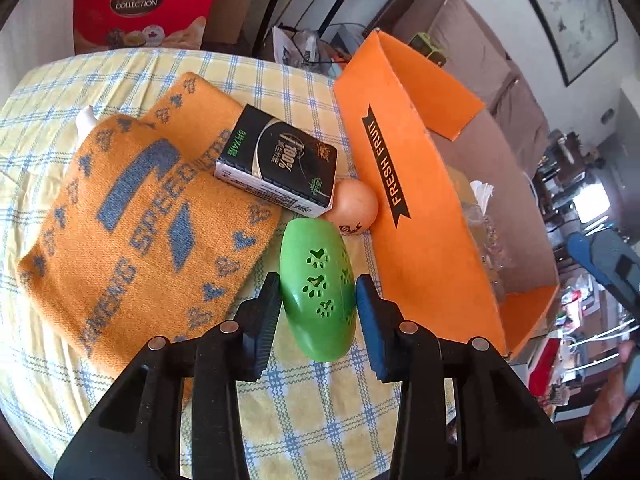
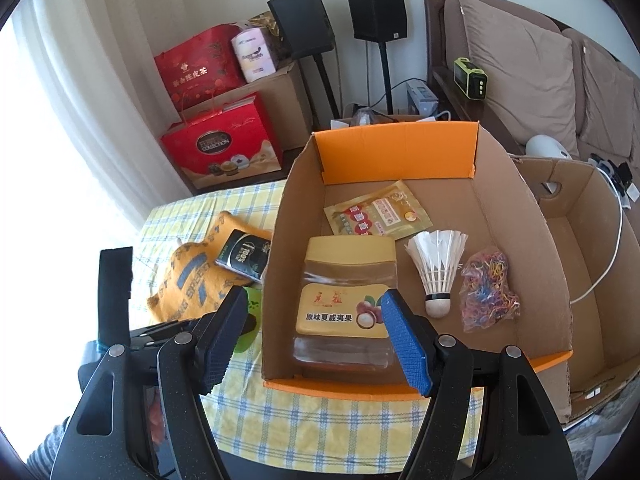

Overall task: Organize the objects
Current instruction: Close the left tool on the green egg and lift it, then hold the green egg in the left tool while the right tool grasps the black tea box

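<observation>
Green paw-print capsule [image 1: 318,292] clenched in left gripper [image 1: 316,312]; right gripper [image 2: 316,340] released

Orange box wall [image 1: 404,240] blocks the right (ball [image 1: 356,206] beside it); checked cloth [image 1: 320,412] lies free.

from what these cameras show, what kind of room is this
Most likely a home living room. A brown cushioned sofa stands behind the table with the yellow checked cloth, two black speakers on stands sit by the wall, and red gift boxes are stacked near the white curtain.
</observation>
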